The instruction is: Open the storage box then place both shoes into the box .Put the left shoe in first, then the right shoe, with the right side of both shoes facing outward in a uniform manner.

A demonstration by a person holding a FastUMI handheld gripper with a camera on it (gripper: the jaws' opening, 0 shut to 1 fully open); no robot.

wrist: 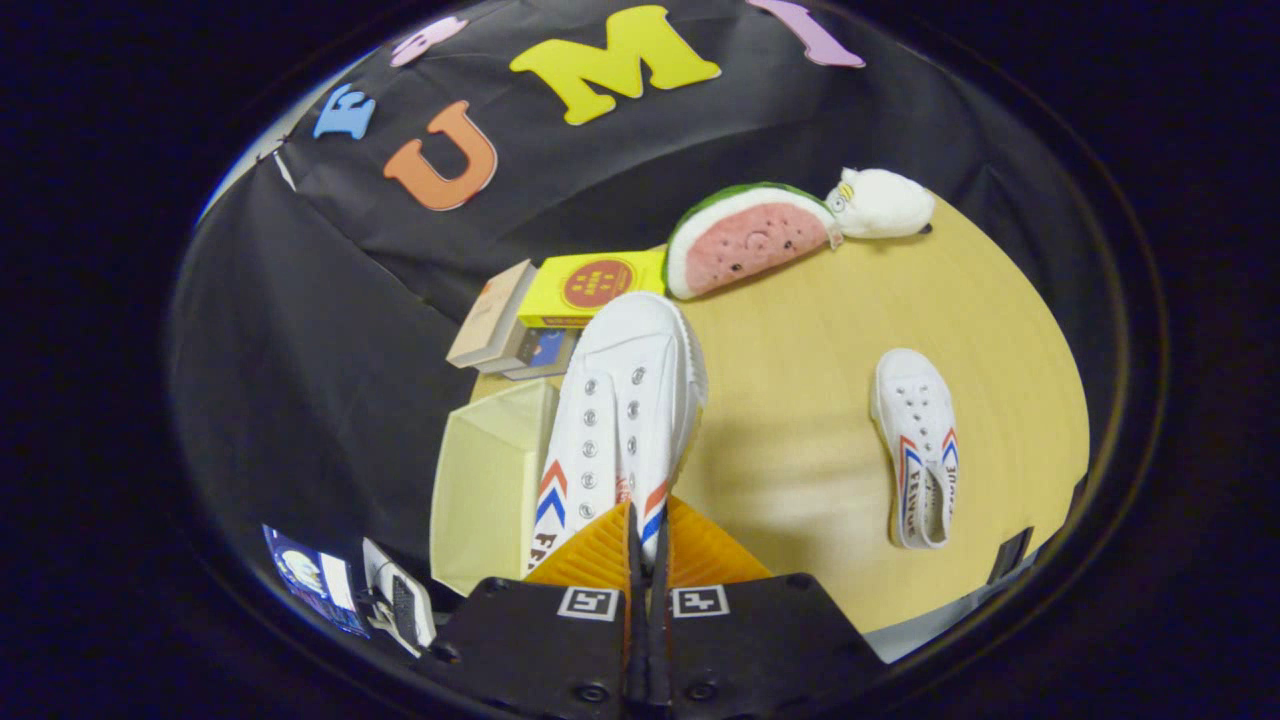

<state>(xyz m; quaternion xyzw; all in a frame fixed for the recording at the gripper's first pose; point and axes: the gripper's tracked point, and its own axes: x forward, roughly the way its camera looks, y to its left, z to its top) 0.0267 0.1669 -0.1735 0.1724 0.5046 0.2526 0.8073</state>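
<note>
My gripper [646, 535] is shut on the heel collar of a white canvas shoe [622, 420] with red and blue chevrons, which hangs lifted with its toe pointing away from me. Just left of the held shoe stands the pale yellow storage box [487, 490], its top open and its inside bare. A second matching white shoe [918, 445] lies flat on the wooden table [800, 400], off to the right of my fingers, toe pointing away.
Beyond the held shoe lie a yellow box [590, 287] and a stack of books [505, 325]. A watermelon-slice plush [745, 238] and a white plush animal [880, 203] rest at the table's far edge. Black cloth walls the booth behind.
</note>
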